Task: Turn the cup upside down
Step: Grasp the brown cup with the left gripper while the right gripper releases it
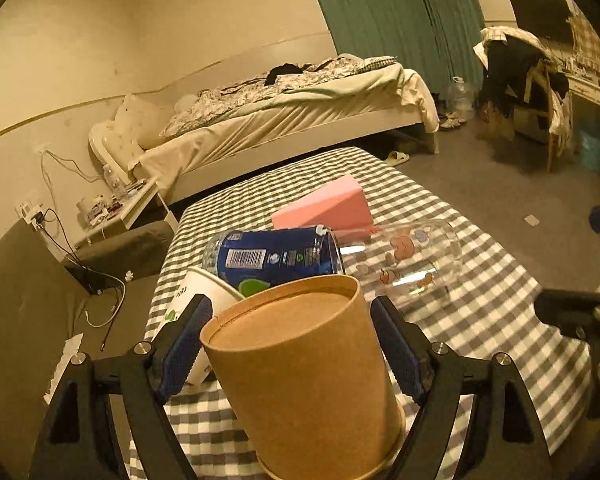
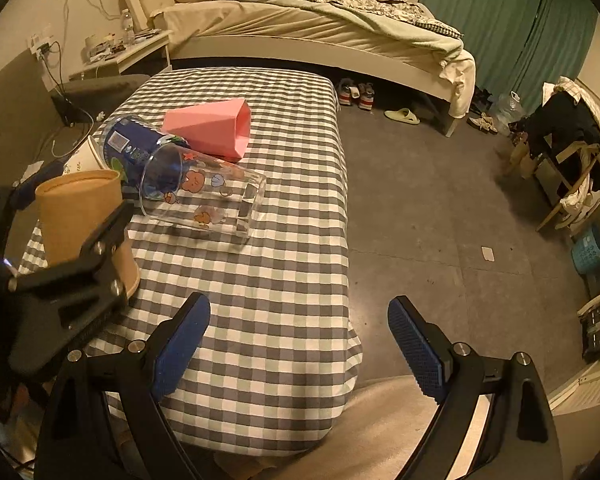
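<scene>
- Grey-and-white checked cloth covered the table (image 2: 284, 240) you worked over; its near edge was hidden behind your right gripper and the pale fabric below it.
- Your left gripper (image 1: 290, 344) had its blue pads on both sides of the brown paper cup, but whether they pressed the wall or only flanked it could not be told: the right pad looked a little off the cup, and the contact was hidden by the cup itself.
- Your right gripper (image 2: 298, 344) hung with its fingers spread wide apart and nothing between them, over the table's near right edge, well apart from the cups.
- The brown paper cup (image 1: 304, 364) stood mouth down near the table's left edge, closed base up and slightly tilted; its rim at the bottom was cut off by the frame, so contact with the cloth could not be confirmed.
- A clear glass (image 2: 204, 196) with cartoon prints lay on its side just beyond.
- A blue cup (image 1: 272, 258) lay on its side, its end inside the glass's mouth.
- A pink cup (image 2: 216, 128) lay on its side behind them.
- A white paper cup (image 1: 196, 304) was mostly hidden behind your left finger.
</scene>
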